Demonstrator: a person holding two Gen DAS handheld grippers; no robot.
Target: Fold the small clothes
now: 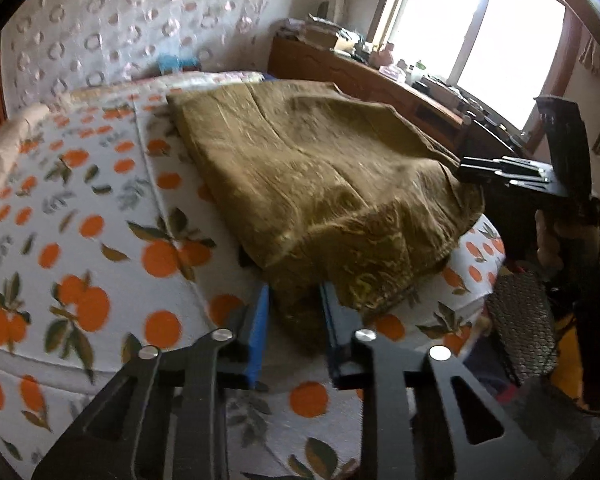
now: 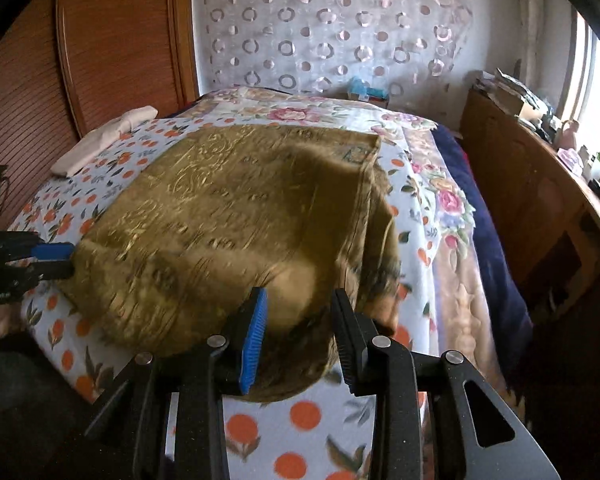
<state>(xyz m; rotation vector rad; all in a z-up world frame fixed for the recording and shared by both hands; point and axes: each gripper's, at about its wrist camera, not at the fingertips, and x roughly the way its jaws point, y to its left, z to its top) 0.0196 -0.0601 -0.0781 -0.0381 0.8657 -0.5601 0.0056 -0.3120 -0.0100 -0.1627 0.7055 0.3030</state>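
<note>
- Left wrist view: the olive-gold cloth (image 1: 320, 184) lies spread on the orange-print bedsheet (image 1: 80, 208), and its near corner bunches down between the fingers of the left gripper (image 1: 294, 320).
- Those blue-padded fingers (image 1: 260, 320) stand a moderate gap apart with the cloth's folded corner filling the space between them; motion blur means I cannot tell whether they actually pinch it.
- Off to the right in this view, the right gripper (image 1: 500, 176) sits at the cloth's far edge, fingers pointing into the fabric.
- Right wrist view: the right gripper (image 2: 298, 340) has its jaws parted, and a rounded bulge of cloth (image 2: 240, 220) pushes in between the pads (image 2: 254, 344); a firm grip is not clear here either.
- At far left, the left gripper (image 2: 56, 260) meets the cloth's opposite edge.
- A cream folded item (image 2: 104, 140) rests well apart, near the wooden headboard (image 2: 112, 40).
</note>
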